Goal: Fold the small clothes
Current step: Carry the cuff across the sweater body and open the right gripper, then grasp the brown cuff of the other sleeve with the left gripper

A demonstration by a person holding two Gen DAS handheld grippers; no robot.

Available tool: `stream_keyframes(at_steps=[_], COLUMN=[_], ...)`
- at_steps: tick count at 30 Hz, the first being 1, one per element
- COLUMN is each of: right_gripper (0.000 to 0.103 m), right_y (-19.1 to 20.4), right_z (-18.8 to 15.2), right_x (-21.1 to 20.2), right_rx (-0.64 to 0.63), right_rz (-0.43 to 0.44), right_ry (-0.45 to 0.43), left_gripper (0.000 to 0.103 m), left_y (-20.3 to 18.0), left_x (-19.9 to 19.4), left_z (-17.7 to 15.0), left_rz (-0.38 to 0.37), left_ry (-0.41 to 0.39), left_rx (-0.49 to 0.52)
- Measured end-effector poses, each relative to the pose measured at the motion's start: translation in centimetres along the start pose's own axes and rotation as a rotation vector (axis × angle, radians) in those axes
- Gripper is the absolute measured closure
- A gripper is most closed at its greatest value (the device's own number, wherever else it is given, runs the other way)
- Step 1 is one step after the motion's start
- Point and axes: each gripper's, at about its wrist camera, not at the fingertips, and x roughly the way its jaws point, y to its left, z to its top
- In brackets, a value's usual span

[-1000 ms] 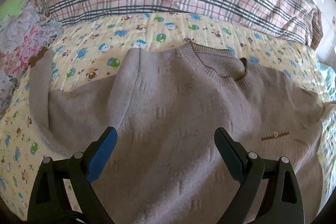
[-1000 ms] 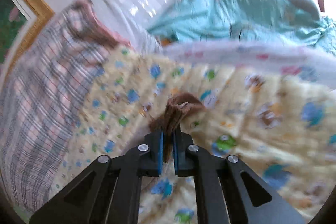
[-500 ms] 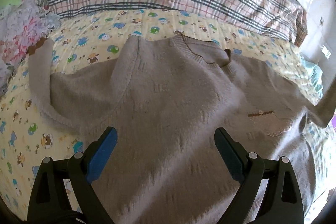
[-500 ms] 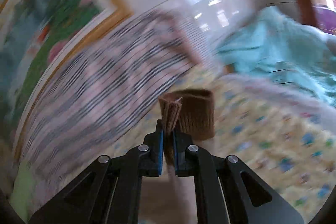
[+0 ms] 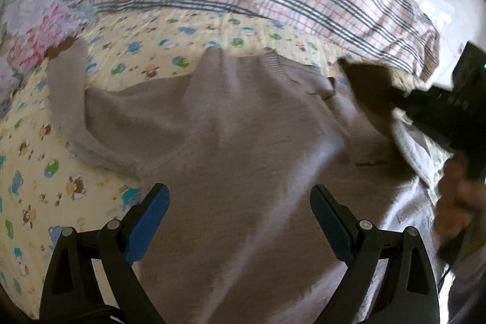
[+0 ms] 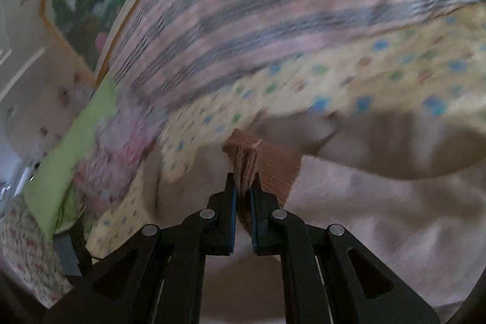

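Right gripper pinching brown sleeve cuff over the sweater — left gripper spread wide above it.

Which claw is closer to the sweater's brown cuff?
Right. The right claw is shut on the brown cuff. The left claw hangs open above the sweater body, away from that cuff.

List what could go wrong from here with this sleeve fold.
1. The right tool pinches only the edge of the brown cuff; the knit could slip out before the sleeve crosses the sweater.
2. A ridge stands up in the sweater near its collar; folding over it may lock in a crease.
3. The left tool hovers open and pins nothing, so the pull may drag the sweater across the cartoon-print sheet.
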Motion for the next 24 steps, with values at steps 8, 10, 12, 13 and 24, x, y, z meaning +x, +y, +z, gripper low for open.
stream_keyframes(at_steps=[8,10,12,13,24], right_gripper=[0.095,0.094,0.091,0.089,0.046], right_y=[2.5,3.3,3.3,3.0,0.7], right_z=[-4.0,-4.7,-5.0,-5.1,-3.7], right_x=[6.9,7.7,8.4,8.6,-0.8], right_rx=[0.040,0.033,0.047,0.070,0.157], right_rz=[0.122,0.145,0.153,0.163,0.197], right_ry=[0.130,0.150,0.171,0.185,0.019], left_gripper=[0.009,0.009,0.009,0.009,0.008], left_y=[3.0,3.0,2.8,2.6,0.2], left_x=[-1.0,-0.9,-0.8,-0.6,4.6], left_z=[-0.2,-0.3,-0.3,-0.2,1.7], left_rz=[-0.042,-0.054,-0.065,-0.071,-0.175], left_ry=[0.000,0.004,0.010,0.013,0.130], left_rx=[-0.085,-0.086,-0.086,-0.084,-0.145])
